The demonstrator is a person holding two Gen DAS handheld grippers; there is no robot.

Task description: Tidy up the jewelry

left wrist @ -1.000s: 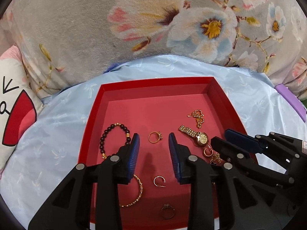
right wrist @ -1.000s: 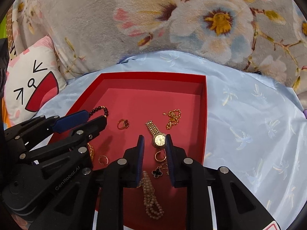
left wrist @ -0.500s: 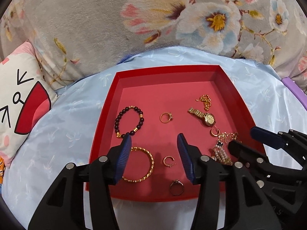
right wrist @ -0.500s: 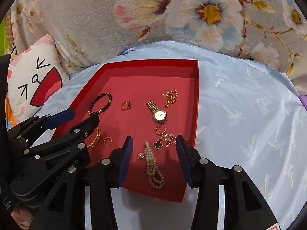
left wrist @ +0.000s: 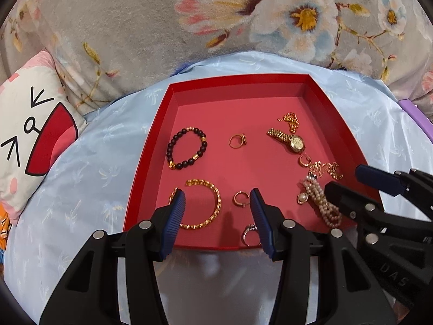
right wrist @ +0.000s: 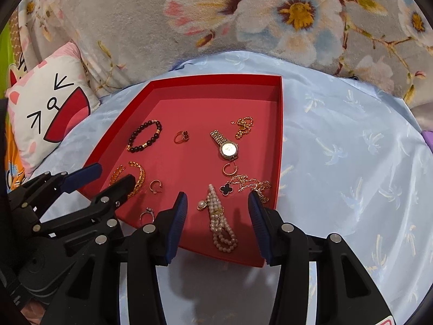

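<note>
A red tray lies on light blue cloth and holds loose jewelry: a dark bead bracelet, a gold bangle, a gold watch, gold rings, a pearl strand and a clover necklace. My left gripper is open and empty above the tray's near edge, over the bangle. My right gripper is open and empty, its fingers either side of the pearl strand.
A grey floral blanket rises behind the tray. A cartoon cushion lies at the left. A purple object sits at the right edge. Blue cloth spreads to the right of the tray.
Both grippers have drawn back from the tray toward its near edge and opened wider. The jewelry has not moved.
</note>
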